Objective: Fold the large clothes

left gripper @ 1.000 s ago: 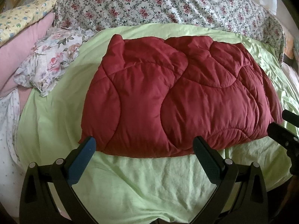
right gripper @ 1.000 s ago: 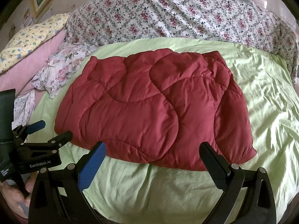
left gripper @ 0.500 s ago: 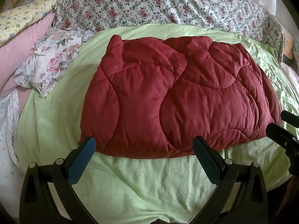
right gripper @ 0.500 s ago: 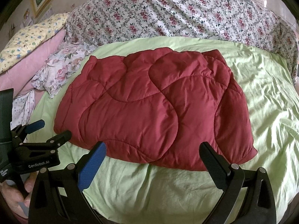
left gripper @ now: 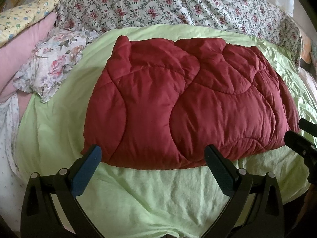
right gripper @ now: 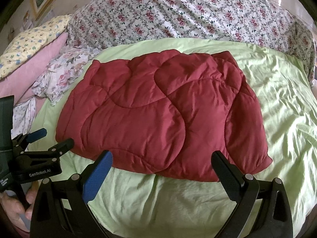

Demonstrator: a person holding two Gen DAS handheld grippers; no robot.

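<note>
Right now a big red puffy blanket (left gripper: 190,107) lies folded in the middle of a light green sheet (left gripper: 158,194) on a bed. In the left wrist view the left gripper (left gripper: 152,158) is at 6 o'clock, just short of the blanket's near edge. Its two fingers are spread wide apart and hold nothing. One blue pad (left gripper: 87,170) sits by the blanket's near left corner, but I cannot tell if it touches the cloth.

In the right wrist view the right gripper (right gripper: 162,162) is also at 6 o'clock, its fingers wide apart and holding nothing. The tips cover a bit of the blanket's near edge, so that edge is partly hidden.

At 9 o'clock in the right view, the left gripper shows from the side, and part of a hand (right gripper: 13,208) holds it. Most of that hand is cut off by the picture's edge.

At 12 o'clock a flowery quilt (right gripper: 178,11) is piled up behind the blanket. At 10 o'clock lie a flowery pillow (left gripper: 51,63), a pink pillow (left gripper: 21,51) and a yellow pillow (left gripper: 23,19), each partly hidden. The blanket's folded layers cannot be counted.
</note>
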